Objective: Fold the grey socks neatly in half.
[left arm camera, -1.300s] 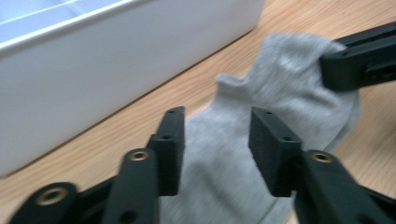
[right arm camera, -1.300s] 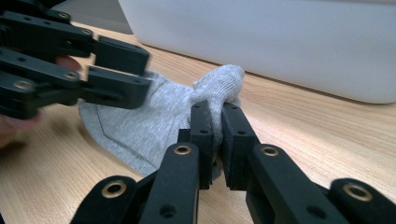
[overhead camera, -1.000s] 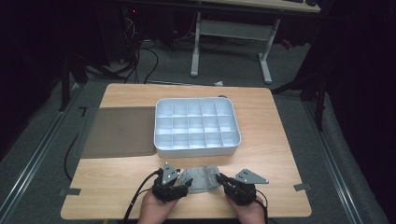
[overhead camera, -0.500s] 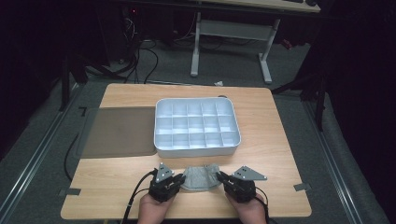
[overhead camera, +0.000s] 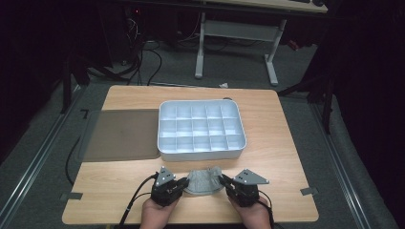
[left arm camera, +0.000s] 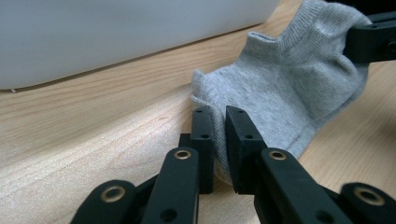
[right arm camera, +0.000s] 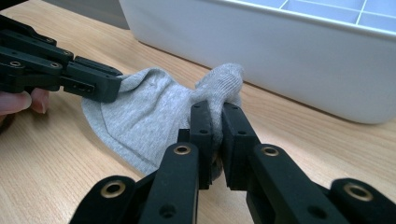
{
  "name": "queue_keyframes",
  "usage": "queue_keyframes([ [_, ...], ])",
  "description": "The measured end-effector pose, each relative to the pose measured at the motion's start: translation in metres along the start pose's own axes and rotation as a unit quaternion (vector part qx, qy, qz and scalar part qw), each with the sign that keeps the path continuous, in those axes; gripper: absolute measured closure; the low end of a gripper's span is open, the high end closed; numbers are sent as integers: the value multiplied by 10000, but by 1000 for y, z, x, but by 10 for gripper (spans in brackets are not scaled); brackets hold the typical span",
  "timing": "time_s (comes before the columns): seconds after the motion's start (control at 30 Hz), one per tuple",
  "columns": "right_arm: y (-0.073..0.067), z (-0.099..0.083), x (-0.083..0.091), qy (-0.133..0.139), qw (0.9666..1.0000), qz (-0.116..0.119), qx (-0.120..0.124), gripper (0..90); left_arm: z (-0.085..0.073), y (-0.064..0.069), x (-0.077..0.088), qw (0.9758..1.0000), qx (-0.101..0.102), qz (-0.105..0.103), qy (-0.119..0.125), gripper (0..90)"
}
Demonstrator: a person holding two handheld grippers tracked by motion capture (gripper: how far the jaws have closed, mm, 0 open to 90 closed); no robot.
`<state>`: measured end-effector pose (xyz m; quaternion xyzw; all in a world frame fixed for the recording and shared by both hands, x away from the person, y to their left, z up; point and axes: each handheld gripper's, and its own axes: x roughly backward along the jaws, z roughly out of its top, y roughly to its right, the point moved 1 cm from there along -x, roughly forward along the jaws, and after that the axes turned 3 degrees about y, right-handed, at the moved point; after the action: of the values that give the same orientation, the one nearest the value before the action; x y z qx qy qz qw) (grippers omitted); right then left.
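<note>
High view: a small grey knitted ankle sock (overhead camera: 204, 181) lies on the light wooden counter (overhead camera: 282, 157), near its front edge and just in front of a white plastic tray divided into a grid of compartments (overhead camera: 200, 129). The sock and the tray are close but apart. A dark translucent flat lid (overhead camera: 122, 135) lies on the counter, touching the tray's left side.

The left claw (overhead camera: 184, 182) sits at the sock's left end, and the right claw (overhead camera: 223, 181) at its right end, each carried in a hand coming in from the bottom edge. The sock is stretched between the two.

Left gripper view: the left claw (left arm camera: 219, 122) has just been closing, and its jaws now pinch an edge of the sock (left arm camera: 289, 88), with grey fabric pressed in the narrow gap between the two black pads. The fabric rises clear of the counter (left arm camera: 93, 135) towards the far end, where the other claw's black jaw grips it at the upper right. The tray's white wall (left arm camera: 116, 37) runs across the top of this view.

Right gripper view: the right claw (right arm camera: 215, 116) is clamped on a bunched fold of the sock (right arm camera: 140, 116), fabric wedged between its pads. The left claw (right arm camera: 100, 86) holds the opposite edge at the left, with fingertips (right arm camera: 21, 102) behind it. The tray's wall (right arm camera: 289, 51) stands just beyond the sock; whether the fold touches it cannot be told.
</note>
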<state>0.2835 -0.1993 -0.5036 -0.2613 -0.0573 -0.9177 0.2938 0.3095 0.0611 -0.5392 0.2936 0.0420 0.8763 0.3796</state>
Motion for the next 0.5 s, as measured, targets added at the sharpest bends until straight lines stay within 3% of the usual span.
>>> queue_keyframes([
  [0.5,-22,4,-13,-163,9993,22,330,844,0,2,-1,9999,-85,-125,7,807],
])
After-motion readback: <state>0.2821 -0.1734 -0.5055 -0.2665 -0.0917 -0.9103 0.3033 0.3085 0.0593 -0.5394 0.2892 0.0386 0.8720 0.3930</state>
